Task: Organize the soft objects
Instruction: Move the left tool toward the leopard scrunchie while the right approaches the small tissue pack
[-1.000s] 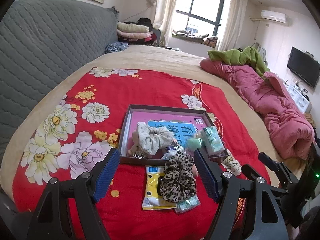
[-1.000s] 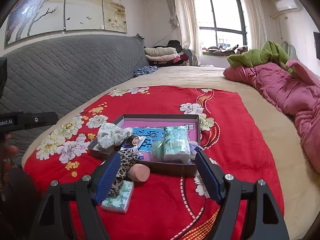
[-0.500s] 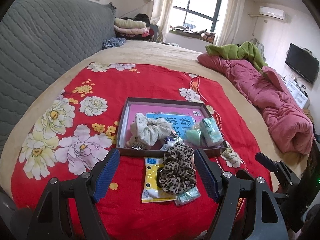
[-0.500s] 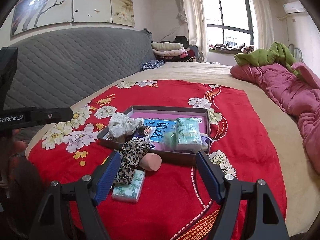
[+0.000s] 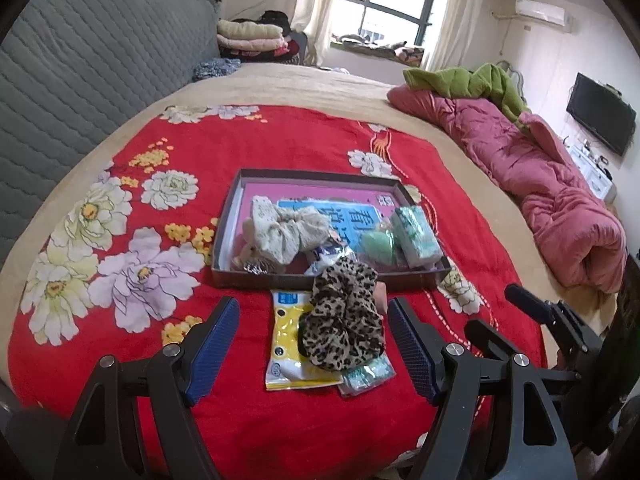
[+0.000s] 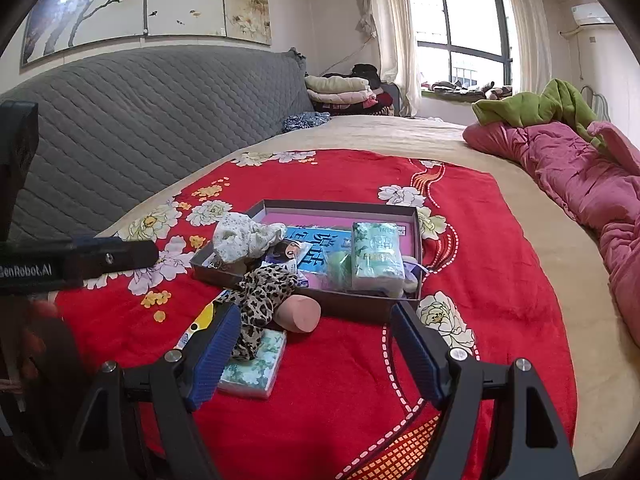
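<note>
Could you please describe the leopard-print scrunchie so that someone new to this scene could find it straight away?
Start at the red floral blanket on the bed and find the shallow brown box at its middle. Just outside the box's near wall lies a small pile, and the leopard-print scrunchie sits on top of it, over a yellow packet. It alone is brown with dark spots; the cream scrunchie lies inside the box.

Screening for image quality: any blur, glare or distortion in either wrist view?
Left wrist view: sharp, strong fisheye bending at the edges, window blown out, leopard scrunchie evenly lit. Right wrist view: also sharp, window overexposed, dark vignette in the corners, soft shadows under the box.
</note>
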`<control>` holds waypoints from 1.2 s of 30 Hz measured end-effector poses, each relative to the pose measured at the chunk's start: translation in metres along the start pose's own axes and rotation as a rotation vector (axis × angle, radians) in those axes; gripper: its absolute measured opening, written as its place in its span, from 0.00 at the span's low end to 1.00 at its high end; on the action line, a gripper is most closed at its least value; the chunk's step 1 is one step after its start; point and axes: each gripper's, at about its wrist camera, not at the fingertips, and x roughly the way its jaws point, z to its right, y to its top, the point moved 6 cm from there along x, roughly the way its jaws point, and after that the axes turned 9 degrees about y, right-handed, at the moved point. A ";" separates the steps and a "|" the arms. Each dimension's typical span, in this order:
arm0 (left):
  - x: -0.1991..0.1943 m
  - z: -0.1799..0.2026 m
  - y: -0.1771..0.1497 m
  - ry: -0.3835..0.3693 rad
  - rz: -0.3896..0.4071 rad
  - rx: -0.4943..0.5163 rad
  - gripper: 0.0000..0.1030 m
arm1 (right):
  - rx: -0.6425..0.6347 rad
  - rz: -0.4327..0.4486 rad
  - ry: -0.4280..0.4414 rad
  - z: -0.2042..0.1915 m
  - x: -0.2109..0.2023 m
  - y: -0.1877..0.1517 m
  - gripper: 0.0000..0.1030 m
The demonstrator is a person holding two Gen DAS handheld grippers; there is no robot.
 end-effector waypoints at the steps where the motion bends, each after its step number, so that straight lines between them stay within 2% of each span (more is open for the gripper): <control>1: 0.002 0.001 -0.001 0.000 -0.006 0.004 0.75 | 0.003 -0.003 0.001 0.001 0.001 0.000 0.74; 13: 0.013 0.014 -0.015 -0.010 -0.053 0.039 0.75 | -0.012 -0.033 0.006 0.007 0.014 -0.004 0.74; 36: 0.043 0.025 -0.033 -0.010 -0.131 0.056 0.75 | 0.045 -0.111 0.007 0.023 0.031 -0.015 0.74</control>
